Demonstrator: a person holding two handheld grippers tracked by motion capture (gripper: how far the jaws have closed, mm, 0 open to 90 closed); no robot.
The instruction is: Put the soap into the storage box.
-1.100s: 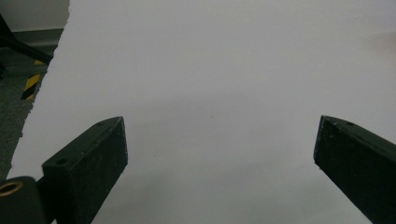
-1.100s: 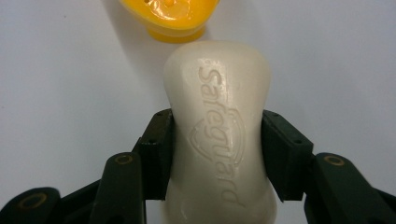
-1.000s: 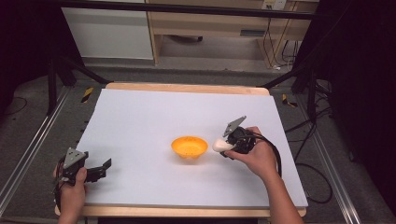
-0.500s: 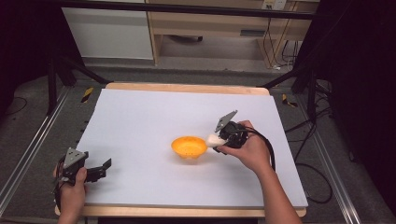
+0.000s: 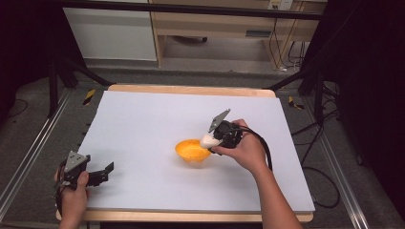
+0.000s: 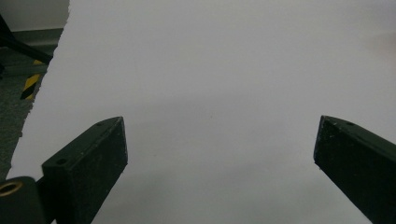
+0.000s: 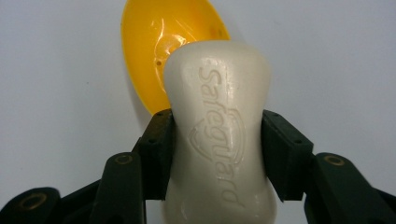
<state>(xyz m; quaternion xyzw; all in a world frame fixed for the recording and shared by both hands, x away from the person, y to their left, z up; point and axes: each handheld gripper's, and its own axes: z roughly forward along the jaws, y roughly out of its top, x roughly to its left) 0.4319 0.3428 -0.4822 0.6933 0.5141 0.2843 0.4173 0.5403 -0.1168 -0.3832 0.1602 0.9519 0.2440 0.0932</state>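
Pinching the soap bar (image 7: 219,135) in my right tool (image 5: 216,138), at the orange bowl's (image 5: 191,150) three o'clock rim; left tool (image 5: 98,175) spread over the bench (image 5: 143,114).

A white sheet covers the wooden table (image 5: 191,89), which stands on grey carpet (image 5: 43,114). Behind it is a pale wooden cabinet (image 5: 215,24) beside a white panel (image 5: 110,33). Black stand legs (image 5: 62,71) flank the table; cables (image 5: 329,181) trail at right. Yellow-black tape (image 5: 89,96), probably, marks the floor.
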